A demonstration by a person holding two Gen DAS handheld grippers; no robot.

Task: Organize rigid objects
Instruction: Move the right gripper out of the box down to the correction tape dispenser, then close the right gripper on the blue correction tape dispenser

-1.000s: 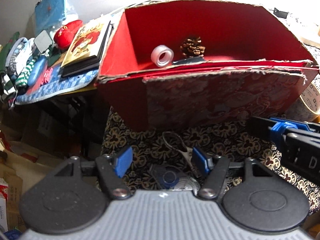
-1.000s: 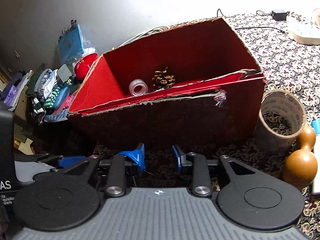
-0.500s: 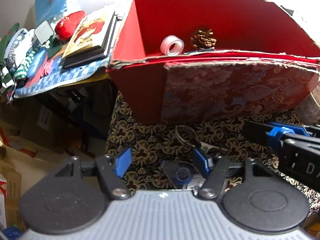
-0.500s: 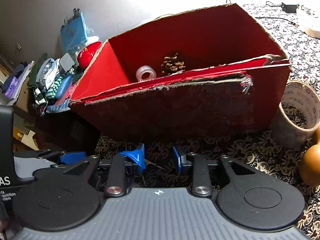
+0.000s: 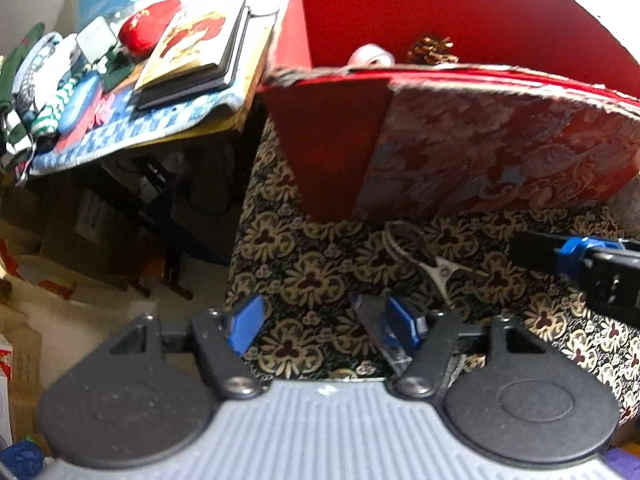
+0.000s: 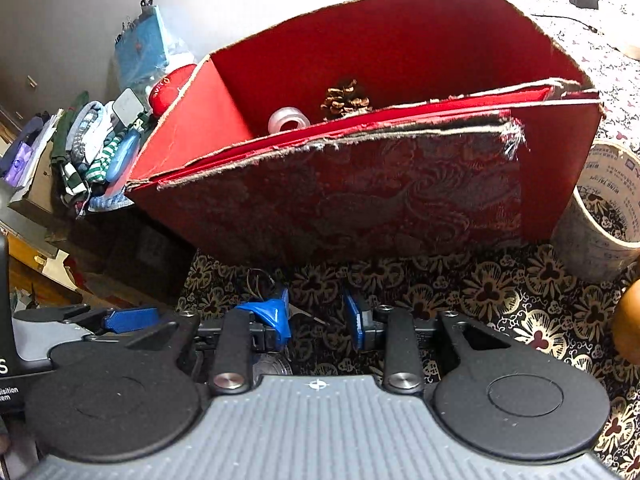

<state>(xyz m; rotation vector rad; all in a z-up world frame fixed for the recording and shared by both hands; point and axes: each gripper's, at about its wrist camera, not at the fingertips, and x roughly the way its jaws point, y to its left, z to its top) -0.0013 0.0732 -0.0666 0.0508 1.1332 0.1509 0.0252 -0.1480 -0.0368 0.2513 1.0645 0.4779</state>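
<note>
A red cardboard box (image 5: 500, 148) (image 6: 360, 200) stands on the patterned cloth; inside lie a clear tape roll (image 6: 289, 119) (image 5: 370, 54) and a pine cone (image 6: 345, 98) (image 5: 432, 50). Small metal scissors (image 5: 424, 254) lie on the cloth in front of the box. My left gripper (image 5: 324, 326) is open and empty, low over the cloth just short of the scissors. My right gripper (image 6: 318, 316) is open and empty, close in front of the box; it also shows in the left wrist view (image 5: 580, 264). A round clear object (image 6: 272, 364) lies under the right gripper's left finger.
A big tape roll (image 6: 600, 216) stands right of the box, a brown gourd (image 6: 628, 320) beside it. Left of the box, a side table holds books (image 5: 192, 56), a red pouch (image 5: 148, 28) and clutter. The cloth table's left edge (image 5: 240, 240) drops off to boxes below.
Both grippers have pulled down and closer to the cloth; the box sits higher and larger in both views. The scissors have shifted right in the left wrist view. Jaws stay open.
</note>
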